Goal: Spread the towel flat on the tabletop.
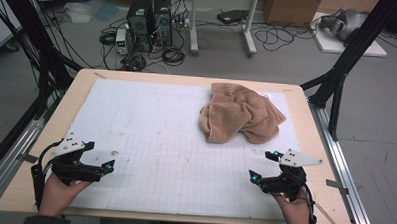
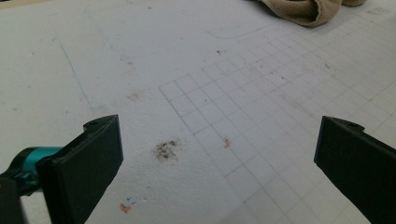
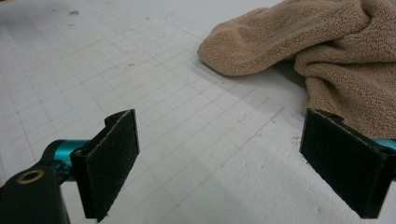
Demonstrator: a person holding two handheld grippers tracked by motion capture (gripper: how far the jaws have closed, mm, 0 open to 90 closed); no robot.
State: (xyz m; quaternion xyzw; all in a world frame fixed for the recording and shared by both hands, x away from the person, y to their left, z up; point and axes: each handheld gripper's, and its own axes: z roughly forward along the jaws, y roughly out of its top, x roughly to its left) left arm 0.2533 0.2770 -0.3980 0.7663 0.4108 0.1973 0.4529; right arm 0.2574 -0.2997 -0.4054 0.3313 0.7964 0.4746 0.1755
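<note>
- The tan towel [image 1: 241,113] is lying crumpled in a heap near the far right corner of the counter [image 1: 50,137], on the white gridded mat [image 1: 150,140], and neither tool is touching it.
- The left hand-held gripper [image 1: 109,165] is hovering near the near left corner with its jaws spread wide and nothing between them; in the left gripper view the towel [image 2: 303,9] is sitting well apart at the far top edge. A long reach across the mat is looking necessary, and it is risking a drag of the jaws over the mat surface.
- The right hand-held gripper [image 1: 263,167] is waiting near the near right edge, jaws also spread and empty. In the right gripper view the towel [image 3: 299,46] is lying just beyond the jaws, so this one is much closer.
- The folds are bunching over each other, so a pinch is likely catching several layers at once instead of a single edge, and the cloth is then lifting as a lump.
- No corner of the towel is showing clearly, so choosing a grab point is a guess.
- The heap is resting close to the far right edge of the mat; a push instead of a pinch is risking shoving it toward the counter's right edge.
- A shallow bite on the thick pile is risking a slip.
</note>
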